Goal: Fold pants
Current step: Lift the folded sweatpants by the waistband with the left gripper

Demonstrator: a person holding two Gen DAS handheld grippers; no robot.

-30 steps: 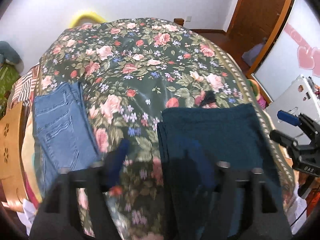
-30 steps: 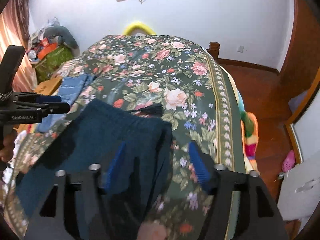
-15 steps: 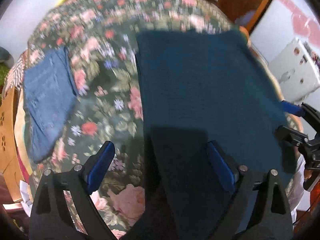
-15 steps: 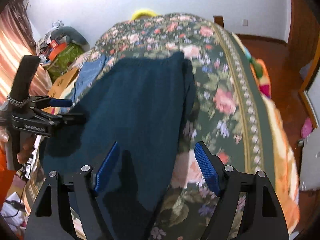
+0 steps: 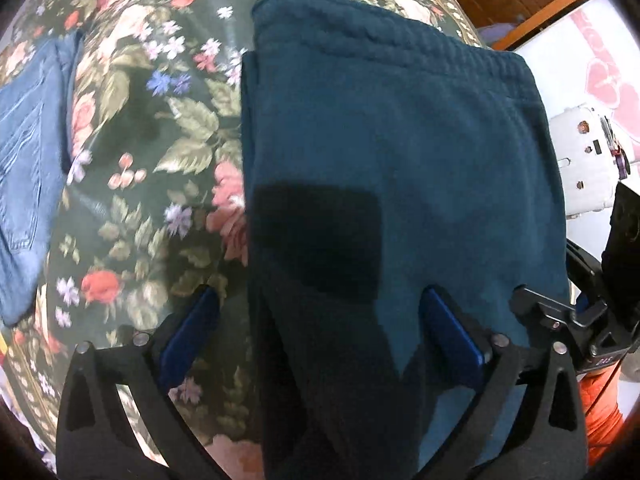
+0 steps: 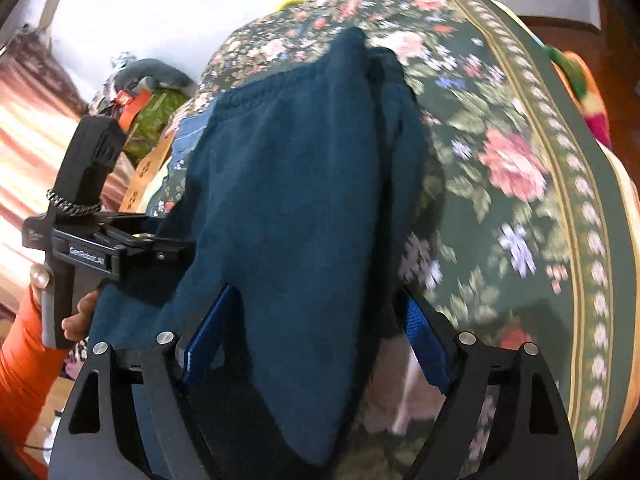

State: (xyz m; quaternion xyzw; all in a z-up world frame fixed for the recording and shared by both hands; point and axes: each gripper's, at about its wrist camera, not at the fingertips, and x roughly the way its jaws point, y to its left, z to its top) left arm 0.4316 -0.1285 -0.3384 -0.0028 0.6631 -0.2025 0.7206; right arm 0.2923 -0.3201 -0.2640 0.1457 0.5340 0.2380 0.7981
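Dark teal pants [image 5: 392,152] lie on the floral bedspread [image 5: 152,152], waistband at the far end, legs running toward me over the bed's near edge. My left gripper [image 5: 320,332] is open, low over the pants' left edge, one finger on each side of it. My right gripper [image 6: 316,332] is open, straddling the pants' [image 6: 288,184] right side near the bed edge. The left gripper's body [image 6: 88,248] shows at the left in the right wrist view, and the right gripper's body [image 5: 592,320] at the right in the left wrist view.
Folded blue jeans [image 5: 28,152] lie on the bed's left side. A white appliance [image 5: 580,160] stands beyond the right edge. Bags and a cardboard box [image 6: 148,164] sit left of the bed. Bedspread border [image 6: 576,200] runs along the right.
Both grippers have moved forward and down close over the teal pants; the view has tilted from the whole bed to the near part of the pants. Jaws stay open.
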